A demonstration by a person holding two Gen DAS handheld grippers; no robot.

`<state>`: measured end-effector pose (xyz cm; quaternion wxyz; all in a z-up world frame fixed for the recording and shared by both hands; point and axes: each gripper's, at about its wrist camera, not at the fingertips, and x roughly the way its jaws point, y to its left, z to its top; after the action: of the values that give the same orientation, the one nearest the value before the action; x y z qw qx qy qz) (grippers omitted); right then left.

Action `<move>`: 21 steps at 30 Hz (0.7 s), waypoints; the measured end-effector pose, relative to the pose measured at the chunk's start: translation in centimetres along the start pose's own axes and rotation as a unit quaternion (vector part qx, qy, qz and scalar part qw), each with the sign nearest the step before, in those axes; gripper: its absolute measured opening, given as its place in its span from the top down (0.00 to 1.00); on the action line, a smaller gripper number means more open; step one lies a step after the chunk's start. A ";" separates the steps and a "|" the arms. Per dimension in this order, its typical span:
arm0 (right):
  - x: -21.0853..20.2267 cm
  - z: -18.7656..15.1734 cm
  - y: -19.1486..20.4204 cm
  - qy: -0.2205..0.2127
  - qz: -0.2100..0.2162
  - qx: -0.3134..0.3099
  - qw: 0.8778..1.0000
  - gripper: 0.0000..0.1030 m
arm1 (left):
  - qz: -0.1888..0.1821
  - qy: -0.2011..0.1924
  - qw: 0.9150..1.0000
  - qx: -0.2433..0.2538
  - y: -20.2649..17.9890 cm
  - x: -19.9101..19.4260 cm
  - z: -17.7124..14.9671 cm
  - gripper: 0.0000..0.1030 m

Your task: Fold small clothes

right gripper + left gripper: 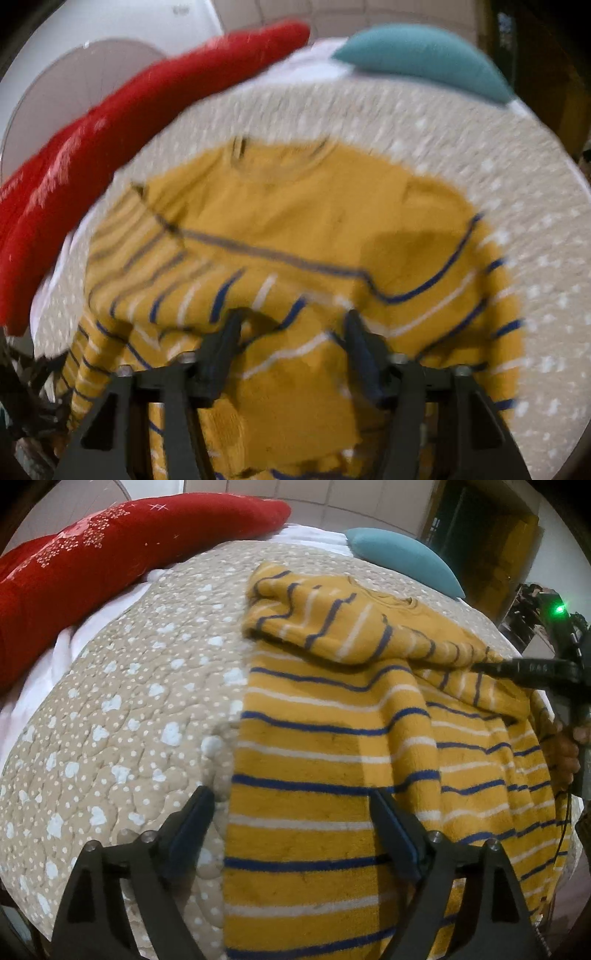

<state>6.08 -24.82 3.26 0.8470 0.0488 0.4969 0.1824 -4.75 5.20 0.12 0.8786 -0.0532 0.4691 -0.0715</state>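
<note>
If pulled too fast across the quilted bedspread [122,709], could drag the whole striped sweater [317,760] sideways instead of laying a clean fold, or let the fleecy cloth slip free mid-carry and bunch into a ridge. Lies spread on the bed, neckline toward the teal pillow [402,557] and red pillow [110,550], one sleeve already turned inward. Left gripper [291,834]: jaws spread wide, straddling the sweater's near-left edge, nothing pinched. Right gripper [291,343]: jaws apart in the blurred wrist view with cloth bunched between them; cannot tell whether actually clamped, though fabric appears lifted at its tips from the left view.
</note>
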 end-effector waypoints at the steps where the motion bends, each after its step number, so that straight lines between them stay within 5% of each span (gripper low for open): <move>1: -0.2 -0.1 0.3 0.001 0.002 -0.006 1.000 0.85 | -0.002 -0.001 1.000 0.000 0.0 0.0 0.1 0.15; 4: -2.4 0.1 0.7 -0.018 0.029 -0.006 0.999 0.90 | -0.011 -0.005 1.000 -0.001 0.2 0.2 0.0 0.12; 7: -3.7 1.4 0.5 -0.045 -0.071 -0.024 0.996 0.91 | -0.006 -0.008 1.000 0.001 0.0 0.3 0.1 0.10; 10: -3.6 2.6 0.3 -0.074 -0.208 -0.046 0.974 0.84 | -0.007 -0.010 1.000 0.000 -0.1 0.3 0.0 0.10; 11: -3.3 2.7 0.0 -0.068 -0.222 -0.047 0.972 0.80 | -0.007 -0.009 1.000 0.000 -0.1 0.2 0.0 0.09; 13: -3.3 2.3 -0.3 -0.044 -0.191 -0.038 0.980 0.70 | -0.008 -0.008 1.000 0.001 0.0 0.2 0.1 0.09; 18: -7.8 -2.4 -1.3 -0.071 -0.178 -0.021 0.981 0.41 | -0.010 -0.017 1.000 0.002 -0.1 0.0 -0.2 0.08; 21: -10.1 -6.6 -3.8 -0.058 -0.158 0.026 0.985 0.38 | -0.015 -0.028 1.000 0.003 -0.2 -0.1 -0.6 0.06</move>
<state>-3.06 -32.65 7.27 0.8910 0.0025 0.4529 0.0300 -5.33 4.99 -0.14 0.8902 -0.0597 0.4437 -0.0844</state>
